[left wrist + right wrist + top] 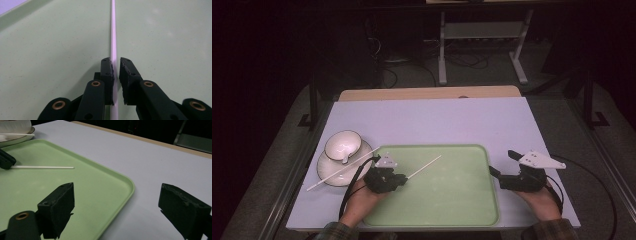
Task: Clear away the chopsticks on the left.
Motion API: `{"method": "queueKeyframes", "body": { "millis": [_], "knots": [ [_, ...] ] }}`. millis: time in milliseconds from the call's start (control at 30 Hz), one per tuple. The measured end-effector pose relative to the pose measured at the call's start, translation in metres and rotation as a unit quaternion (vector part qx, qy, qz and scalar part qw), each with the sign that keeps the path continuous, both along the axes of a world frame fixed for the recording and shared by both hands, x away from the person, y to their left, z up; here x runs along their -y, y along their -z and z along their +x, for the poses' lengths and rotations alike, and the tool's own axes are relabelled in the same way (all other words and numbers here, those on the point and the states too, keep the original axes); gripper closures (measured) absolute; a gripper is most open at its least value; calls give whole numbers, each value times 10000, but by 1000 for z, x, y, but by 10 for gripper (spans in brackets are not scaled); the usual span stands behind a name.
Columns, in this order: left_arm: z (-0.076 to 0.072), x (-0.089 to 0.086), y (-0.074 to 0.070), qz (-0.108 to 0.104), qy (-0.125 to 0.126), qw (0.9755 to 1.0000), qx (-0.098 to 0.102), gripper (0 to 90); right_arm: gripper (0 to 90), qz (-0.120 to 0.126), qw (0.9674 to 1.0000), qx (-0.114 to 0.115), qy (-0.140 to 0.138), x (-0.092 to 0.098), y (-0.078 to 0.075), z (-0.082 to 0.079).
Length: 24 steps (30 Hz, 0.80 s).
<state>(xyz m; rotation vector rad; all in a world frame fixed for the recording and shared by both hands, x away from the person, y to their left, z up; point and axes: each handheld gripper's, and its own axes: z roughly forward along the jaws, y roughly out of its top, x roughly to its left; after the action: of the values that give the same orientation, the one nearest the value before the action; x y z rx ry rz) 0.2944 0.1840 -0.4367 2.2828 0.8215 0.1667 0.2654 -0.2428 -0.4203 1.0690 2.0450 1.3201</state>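
A thin white plastic stick (113,45) is being held low over the pale green plastic tray (472,200) by the left gripper (115,65), its jaws nearly shut around it, seemingly for laying it flat. The right gripper (117,205) is being kept wide open and empty at the tray's right edge. Farther off, a second white stick (343,169) is lying across a white bowl (342,145) on a white plate (324,172).

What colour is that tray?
Pale green tray, clearest in the high view.

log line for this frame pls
left tongs: around white stick, over green tray | right tongs: open, empty, at tray's right edge
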Motion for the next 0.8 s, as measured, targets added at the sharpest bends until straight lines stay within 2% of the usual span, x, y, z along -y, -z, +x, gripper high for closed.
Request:
{"method": "queueKeyframes", "body": {
  "millis": [67, 100, 233, 300, 500, 800],
  "knots": [
    [0, 0, -3, -26, 19, 10000, 36, 771, 127, 2, 10000, -2, 5, 0, 0, 0],
    [1, 0, -6, -110, 25, 9999, 58, 765, 127, 2, 10000, -2, 7, 0, 0, 0],
    [8, 8, -15, -252, 127, 9995, 116, 783, 127, -4, 10000, -5, 14, 0, 0, 0],
    [13, 16, -18, -236, 232, 9993, 162, 831, 127, 4, 10000, -2, 18, 0, 0, 0],
    [29, 43, -23, -251, 441, 9984, 259, 899, 127, 28, 10000, -1, 57, 2, 0, 0],
    [55, 87, -16, -236, 688, 9971, 206, 900, 127, 59, 10000, -4, 54, 2, 0, -1]
  ]
}}
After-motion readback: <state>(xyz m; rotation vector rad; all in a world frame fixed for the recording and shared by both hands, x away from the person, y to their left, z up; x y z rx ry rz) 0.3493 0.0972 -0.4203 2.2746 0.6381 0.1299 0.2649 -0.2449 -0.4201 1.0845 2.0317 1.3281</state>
